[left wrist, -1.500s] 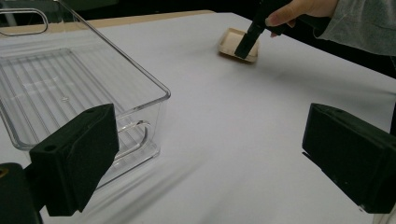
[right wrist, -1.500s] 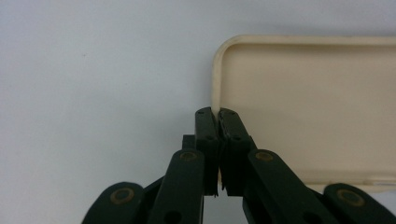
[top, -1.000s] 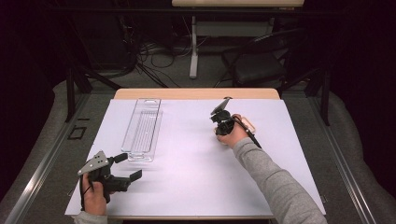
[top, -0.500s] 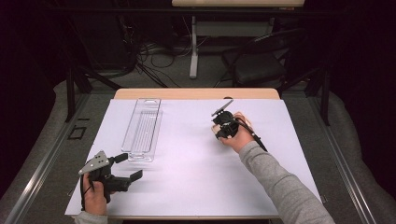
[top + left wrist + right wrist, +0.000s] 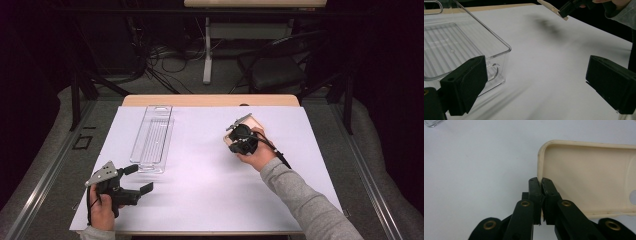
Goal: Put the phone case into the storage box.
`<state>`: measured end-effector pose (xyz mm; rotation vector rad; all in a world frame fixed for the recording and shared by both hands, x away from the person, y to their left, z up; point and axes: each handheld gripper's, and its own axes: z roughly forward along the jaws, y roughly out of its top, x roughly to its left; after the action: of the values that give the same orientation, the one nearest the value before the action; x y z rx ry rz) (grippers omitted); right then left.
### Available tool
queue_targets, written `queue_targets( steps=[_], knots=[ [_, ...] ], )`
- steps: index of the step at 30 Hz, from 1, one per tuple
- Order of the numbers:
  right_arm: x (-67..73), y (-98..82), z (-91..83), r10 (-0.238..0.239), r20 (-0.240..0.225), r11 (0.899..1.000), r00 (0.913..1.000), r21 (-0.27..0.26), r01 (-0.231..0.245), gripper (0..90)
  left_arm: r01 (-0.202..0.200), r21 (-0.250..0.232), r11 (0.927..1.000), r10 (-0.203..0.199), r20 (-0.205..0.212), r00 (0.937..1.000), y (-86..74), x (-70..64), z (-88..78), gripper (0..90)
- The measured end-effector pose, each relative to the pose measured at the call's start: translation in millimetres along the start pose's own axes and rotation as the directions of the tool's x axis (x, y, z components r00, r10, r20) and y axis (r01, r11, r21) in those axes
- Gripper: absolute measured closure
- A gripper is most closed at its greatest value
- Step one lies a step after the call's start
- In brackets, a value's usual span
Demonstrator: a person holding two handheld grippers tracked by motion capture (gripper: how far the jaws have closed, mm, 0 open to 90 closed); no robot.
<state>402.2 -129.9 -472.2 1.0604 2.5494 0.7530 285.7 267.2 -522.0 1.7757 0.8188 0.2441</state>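
Note:
My right gripper [image 5: 540,181] is shut on the rim of a cream phone case [image 5: 584,177], whose hollow inside faces the camera. From above, the right gripper [image 5: 236,142] holds the case [image 5: 254,121] a little over the white sheet, right of centre. A clear plastic tray [image 5: 152,137] lies lengthwise on the left half and has nothing in it. The left gripper [image 5: 140,179] rests at the near left corner, its jaws wide open just short of the tray's near end [image 5: 454,42]. In the left gripper view, the case [image 5: 551,8] and right gripper [image 5: 571,6] hang at the top.
A white sheet [image 5: 210,190] covers most of the wooden table [image 5: 210,100]. Metal rails run along both sides of the table. Beyond the far edge are a dark chair [image 5: 277,72], table legs and cables on the floor.
The right hand has shifted slightly toward the near side with the case still gripped. The left hand and the tray have not moved.

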Motion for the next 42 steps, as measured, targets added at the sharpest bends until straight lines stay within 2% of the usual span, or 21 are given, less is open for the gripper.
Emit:
queue_targets(
  steps=[7, 11, 14, 17, 18, 20, 21, 24, 25, 28, 34, 39, 42],
  knots=[
    [9.2, -10.0, -7.5, -0.055, 0.028, 0.998, 0.9981, -0.02, 0.056, 87.4, 0.017, -0.007, 0.9998, -0.017, 0.009, 0.9998, 11.3, 1.1, -2.6, 4.0],
    [13.3, -14.0, -11.6, -0.063, 0.032, 0.997, 0.9975, -0.031, 0.064, 87.4, 0.06, 0.013, 0.9981, -0.06, 0.031, 0.9977, 20.5, 3.1, -0.7, 4.0],
    [16.5, -15.8, -14.0, -0.084, 0.04, 0.996, 0.9956, -0.038, 0.086, 87.4, 0.089, 0.053, 0.9946, -0.091, 0.029, 0.9954, 25.9, 5.1, 2.3, 3.9],
    [20.5, -16.2, -15.9, -0.1, 0.045, 0.994, 0.994, -0.042, 0.102, 87.4, 0.121, 0.064, 0.9906, -0.123, 0.03, 0.992, 31.7, 8.4, 4.2, 3.8],
    [21.5, -16.3, -16.8, -0.1, 0.045, 0.994, 0.994, -0.039, 0.101, 87.4, 0.136, 0.071, 0.9881, -0.138, 0.033, 0.9898, 34.0, 10.2, 5.0, 3.8],
    [23.6, -16.6, -17.9, -0.112, 0.044, 0.992, 0.9928, -0.048, 0.114, 87.4, 0.183, 0.091, 0.9788, -0.187, 0.036, 0.9817, 39.3, 14.6, 8.0, 3.8],
    [24.1, -16.6, -18.6, -0.119, 0.043, 0.992, 0.992, -0.046, 0.121, 87.4, 0.197, 0.096, 0.9757, -0.201, 0.035, 0.9789, 41.1, 16.0, 9.4, 3.7],
    [26.2, -16.9, -20.4, -0.124, 0.042, 0.991, 0.9914, -0.048, 0.126, 87.4, 0.224, 0.151, 0.9627, -0.23, 0.022, 0.9729, 48.8, 20.1, 16.5, 3.7],
    [26.6, -17.0, -20.7, -0.132, 0.044, 0.99, 0.9903, -0.053, 0.134, 87.4, 0.22, 0.171, 0.9603, -0.225, 0.012, 0.9742, 52.3, 20.8, 19.4, 3.7],
    [28.5, -16.8, -21.8, -0.139, 0.046, 0.988, 0.9893, -0.057, 0.141, 87.4, 0.205, 0.191, 0.9601, -0.209, 0.004, 0.9779, 59.6, 21.8, 24.5, 3.8],
    [34.1, -15.4, -23.2, -0.16, 0.052, 0.984, 0.9857, -0.066, 0.164, 87.4, 0.193, 0.19, 0.9625, -0.2, 0.014, 0.9797, 75.9, 22.7, 33.3, 7.4],
    [42.2, -12.4, -25.7, -0.192, 0.053, 0.978, 0.9799, -0.073, 0.196, 87.4, 0.154, 0.189, 0.9698, -0.16, 0.016, 0.987, 94.3, 19.2, 42.4, 9.5],
    [47.0, -9.9, -26.8, -0.21, 0.056, 0.973, 0.9761, -0.084, 0.214, 87.4, 0.134, 0.195, 0.9716, -0.141, 0.025, 0.9897, 106.2, 17.0, 49.9, 15.5]
  ],
)
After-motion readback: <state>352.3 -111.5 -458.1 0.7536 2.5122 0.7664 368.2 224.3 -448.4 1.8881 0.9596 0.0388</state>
